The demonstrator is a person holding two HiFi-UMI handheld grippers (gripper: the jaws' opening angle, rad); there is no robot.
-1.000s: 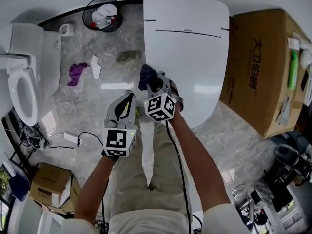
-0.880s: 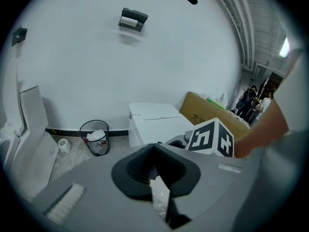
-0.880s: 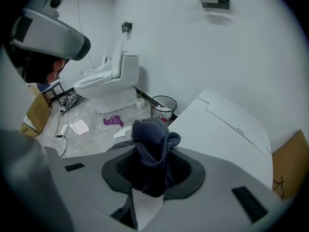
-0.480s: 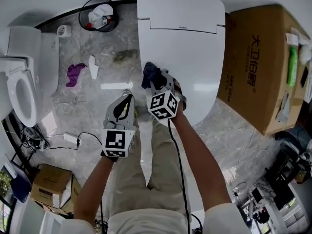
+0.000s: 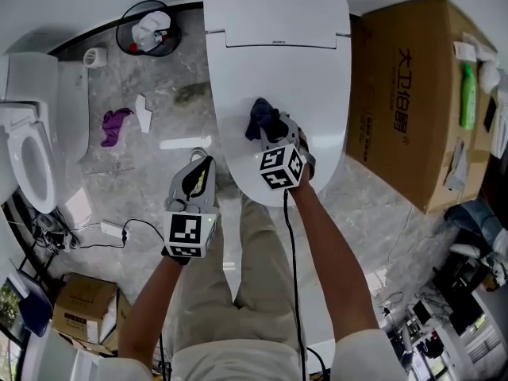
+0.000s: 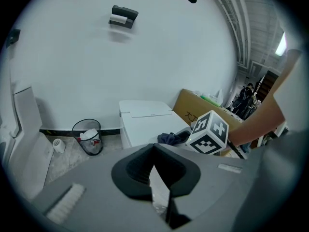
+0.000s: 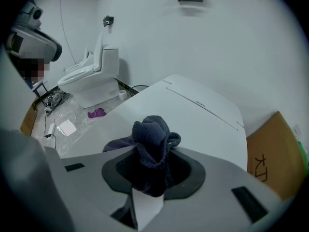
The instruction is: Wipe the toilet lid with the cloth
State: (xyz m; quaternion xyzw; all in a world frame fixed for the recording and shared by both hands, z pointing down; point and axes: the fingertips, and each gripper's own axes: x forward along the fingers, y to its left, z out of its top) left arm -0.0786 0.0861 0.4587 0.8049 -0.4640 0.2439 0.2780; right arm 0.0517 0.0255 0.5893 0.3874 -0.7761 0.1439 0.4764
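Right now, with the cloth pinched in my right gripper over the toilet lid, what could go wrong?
The right gripper holds the cloth as a wad, so its hard fingers may scrape the toilet lid. The cardboard box stands close beside the lid; a wide stroke could hit it.

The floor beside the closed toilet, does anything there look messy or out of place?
Yes. Litter lies loose on the marble floor left of the toilet lid: a purple rag, a white paper scrap and a crumpled greyish wad, though a waste bin stands nearby.
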